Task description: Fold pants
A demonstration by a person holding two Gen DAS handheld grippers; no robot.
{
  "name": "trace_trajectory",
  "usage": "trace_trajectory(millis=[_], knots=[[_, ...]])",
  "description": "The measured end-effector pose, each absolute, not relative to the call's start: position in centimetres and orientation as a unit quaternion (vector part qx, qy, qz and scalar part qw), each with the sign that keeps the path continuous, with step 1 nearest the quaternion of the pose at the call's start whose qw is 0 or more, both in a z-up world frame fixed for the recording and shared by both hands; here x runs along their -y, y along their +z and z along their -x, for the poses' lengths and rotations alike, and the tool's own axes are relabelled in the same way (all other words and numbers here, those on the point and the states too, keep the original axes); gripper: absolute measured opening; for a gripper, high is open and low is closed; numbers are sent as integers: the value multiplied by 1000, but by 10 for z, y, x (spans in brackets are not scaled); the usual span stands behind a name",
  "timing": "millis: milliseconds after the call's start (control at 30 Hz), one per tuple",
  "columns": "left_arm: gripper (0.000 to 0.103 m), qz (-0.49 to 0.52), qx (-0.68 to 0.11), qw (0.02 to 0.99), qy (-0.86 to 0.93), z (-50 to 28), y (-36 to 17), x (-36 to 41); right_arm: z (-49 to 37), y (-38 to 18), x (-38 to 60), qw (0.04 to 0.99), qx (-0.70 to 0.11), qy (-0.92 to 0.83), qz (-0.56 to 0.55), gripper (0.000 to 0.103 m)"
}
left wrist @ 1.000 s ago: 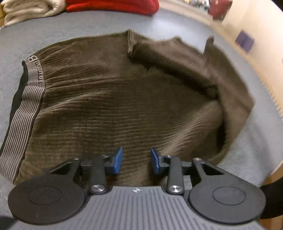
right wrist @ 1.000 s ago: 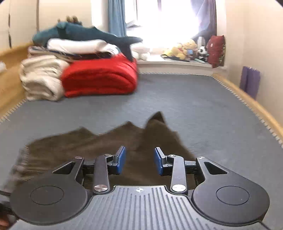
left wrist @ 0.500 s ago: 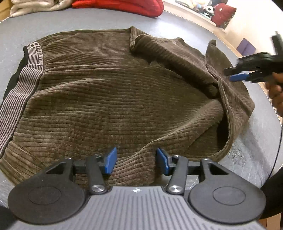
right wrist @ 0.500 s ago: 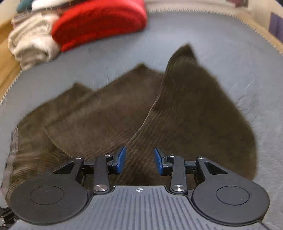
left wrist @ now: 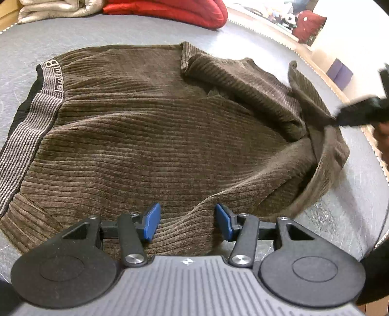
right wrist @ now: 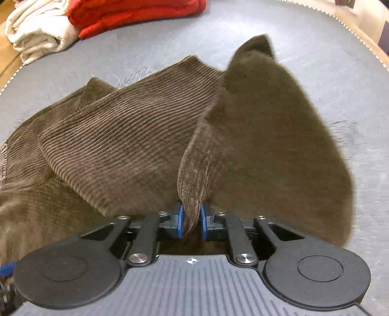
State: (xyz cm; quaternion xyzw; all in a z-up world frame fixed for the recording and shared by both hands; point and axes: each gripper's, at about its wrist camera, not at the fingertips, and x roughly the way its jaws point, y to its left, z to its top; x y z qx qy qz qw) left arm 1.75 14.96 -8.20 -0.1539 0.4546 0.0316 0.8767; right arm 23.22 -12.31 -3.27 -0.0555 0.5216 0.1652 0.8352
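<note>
Brown corduroy pants (left wrist: 158,136) lie spread on a grey mattress (left wrist: 345,214), their striped grey waistband (left wrist: 29,131) at the left. My left gripper (left wrist: 187,220) hovers open over the near edge of the cloth, and nothing is between its blue pads. In the right wrist view, a raised fold of the pants (right wrist: 255,145) runs down into my right gripper (right wrist: 192,220). Its jaws are closing and the blue pads pinch that fold. In the left wrist view this gripper (left wrist: 340,120) shows as a blurred black shape at the pants' right edge.
A folded red blanket (right wrist: 131,12) and a pale blanket (right wrist: 36,31) sit at the far end of the mattress. A red cushion (left wrist: 308,26) and soft toys lie beyond, and a purple block (left wrist: 340,73) stands by the right wall.
My right gripper has dropped onto the pants' right side and its jaws have narrowed onto an upright fold. The left jaws have spread wider, staying in place.
</note>
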Motion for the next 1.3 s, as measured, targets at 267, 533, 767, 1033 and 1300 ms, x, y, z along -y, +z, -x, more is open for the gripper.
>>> trace_trajectory(millis=[267,533,767,1033,1300], knots=[[57,156,-405,901,4,-12,-65,-144,-170,-8,265,824,-540,172,7,11],[59,91,-470,878,-23,-27,-88,-117,-88,-27,327,776,-595,200,60,5],[71,12,-466,884,-36,-22,-89,-90,-119,22,331,878,-457,138,-33,14],[74,4,-458,888,-39,-18,-93,-89,-163,6,205,881,-425,196,71,37],[75,4,-461,886,-47,-17,-92,-88,-189,-33,94,839,-433,241,223,47]])
